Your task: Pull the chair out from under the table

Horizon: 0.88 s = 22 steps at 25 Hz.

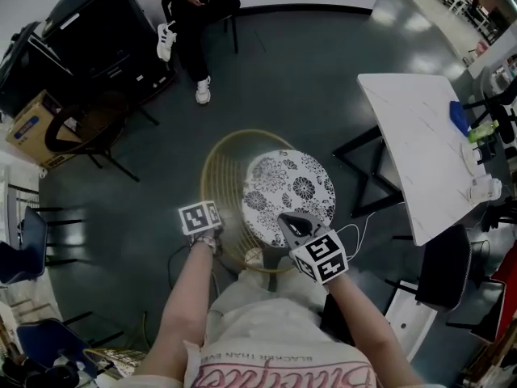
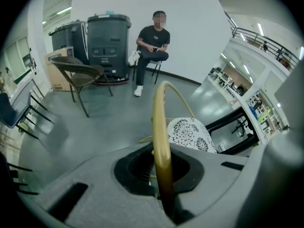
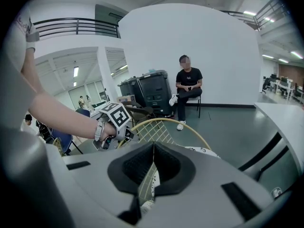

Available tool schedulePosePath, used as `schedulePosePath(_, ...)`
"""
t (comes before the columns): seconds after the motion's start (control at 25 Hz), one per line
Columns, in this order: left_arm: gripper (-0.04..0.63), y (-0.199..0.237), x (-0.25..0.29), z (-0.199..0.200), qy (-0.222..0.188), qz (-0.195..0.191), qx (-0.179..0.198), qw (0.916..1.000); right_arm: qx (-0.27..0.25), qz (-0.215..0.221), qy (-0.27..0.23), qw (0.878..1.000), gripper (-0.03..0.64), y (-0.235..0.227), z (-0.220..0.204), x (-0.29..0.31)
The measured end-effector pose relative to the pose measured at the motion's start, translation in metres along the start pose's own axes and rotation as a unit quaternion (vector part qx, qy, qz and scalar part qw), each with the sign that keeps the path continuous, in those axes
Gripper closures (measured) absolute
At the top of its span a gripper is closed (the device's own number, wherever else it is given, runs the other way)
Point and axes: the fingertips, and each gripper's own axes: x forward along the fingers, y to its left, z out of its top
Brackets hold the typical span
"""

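Observation:
The chair stands on the open floor, left of the white table [image 1: 412, 144]. Its round floral seat [image 1: 289, 188] [image 2: 190, 134] sits inside a gold wire backrest [image 1: 214, 164] [image 3: 166, 121]. My left gripper [image 1: 208, 239] [image 2: 164, 184] is shut on the gold rim [image 2: 161, 127] of that backrest, which runs straight up between its pads. My right gripper [image 1: 295, 226] [image 3: 151, 175] is at the near edge of the seat. Its jaws are closed to a thin slit, with a pale bit of the chair's edge between them. The right gripper view also shows the left gripper [image 3: 111, 127] on the rim.
A person [image 1: 194, 6] sits on a chair by the far wall. Black bins [image 1: 89, 31], a cardboard box [image 1: 32, 128] and a dark wicker chair [image 1: 89, 128] stand at the left. A black chair [image 1: 448, 277] stands beside the table, which holds a blue object [image 1: 459, 115].

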Motion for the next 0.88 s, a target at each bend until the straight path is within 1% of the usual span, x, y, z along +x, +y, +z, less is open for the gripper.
schedulePosePath(0.24,0.577,0.002,0.0,-0.001,0.0,-0.011,0.0,0.9999,-0.008,0.001,-0.001,1.0,0.612,0.009,0.0,0.0)
schedulePosePath(0.36,0.575,0.001,-0.001,-0.002,-0.002,-0.018,0.007,0.9998,-0.011,-0.001,0.0,1.0,0.612,0.013,-0.001,-0.001)
schedulePosePath(0.44,0.566,0.002,-0.003,-0.001,-0.008,-0.013,0.013,0.9998,-0.013,-0.002,-0.001,1.0,0.612,0.015,0.0,-0.002)
schedulePosePath(0.48,0.549,0.004,-0.004,-0.002,-0.01,-0.009,0.016,0.9998,-0.014,-0.002,-0.002,1.0,0.612,0.017,0.0,-0.003)
schedulePosePath(0.56,0.486,0.005,-0.009,-0.002,-0.017,-0.003,0.021,0.9996,-0.016,-0.003,-0.004,1.0,0.612,0.019,0.001,-0.004)
schedulePosePath(0.64,0.46,0.005,-0.015,0.001,-0.03,-0.005,0.031,0.9991,-0.018,-0.003,-0.005,1.0,0.612,0.02,0.002,-0.006)
schedulePosePath(0.72,0.448,0.003,-0.026,0.007,-0.049,-0.009,0.046,0.9977,-0.02,-0.004,-0.004,1.0,0.612,0.022,0.003,-0.006)
schedulePosePath(0.8,0.446,0.0,-0.041,0.015,-0.073,-0.014,0.064,0.9951,-0.021,-0.004,-0.006,1.0,0.612,0.025,0.005,-0.005)
schedulePosePath(0.88,0.445,-0.009,-0.058,0.025,-0.101,-0.022,0.088,0.9908,-0.023,-0.003,-0.01,1.0,0.612,0.027,0.008,-0.005)
